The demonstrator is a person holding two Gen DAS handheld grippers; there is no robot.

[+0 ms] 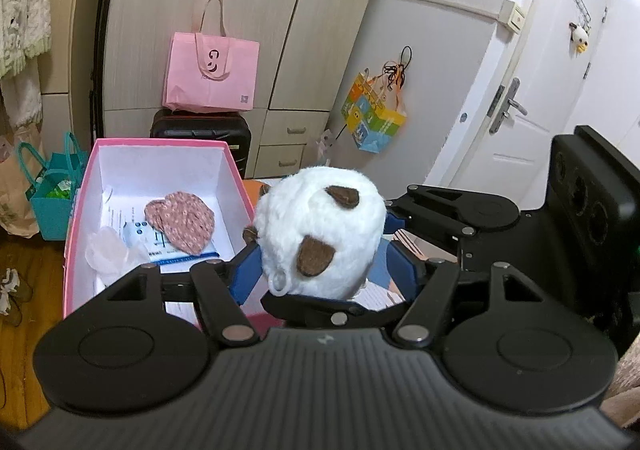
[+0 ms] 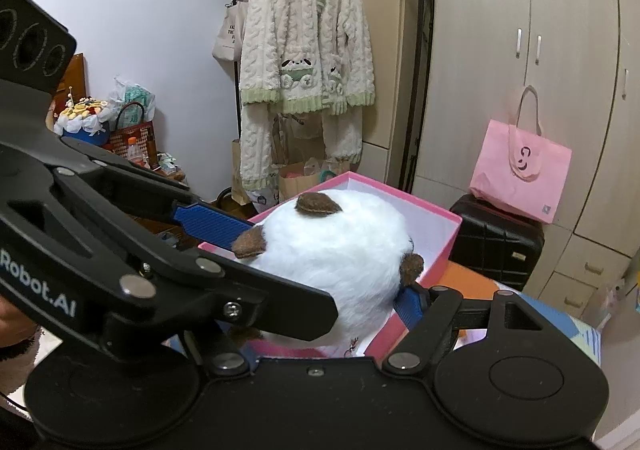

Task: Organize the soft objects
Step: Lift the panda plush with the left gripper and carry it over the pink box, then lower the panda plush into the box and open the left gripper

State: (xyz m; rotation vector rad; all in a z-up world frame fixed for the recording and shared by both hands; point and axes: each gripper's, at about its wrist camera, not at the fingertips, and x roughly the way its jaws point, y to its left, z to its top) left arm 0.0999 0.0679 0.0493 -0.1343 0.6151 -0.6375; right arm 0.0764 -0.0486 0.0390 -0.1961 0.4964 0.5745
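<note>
— What have you got?

— A white plush toy (image 1: 316, 234) with brown patches. My left gripper (image 1: 320, 270) is clamped on it, blue pads against both flanks. My right gripper (image 2: 320, 262) grips it too, from the other side.

— Where is it?

— Held by the pink box's (image 1: 80, 209) near edge. At ten o'clock from the toy, inside, lies a floral cloth (image 1: 180, 221) on papers (image 1: 176, 250).

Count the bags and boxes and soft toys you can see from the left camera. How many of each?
Bags: 3, the pink tote, teal bag, colourful bag
Boxes: 1, pink box
Soft toys: 2, white plush, door toy
Total: 6
</note>
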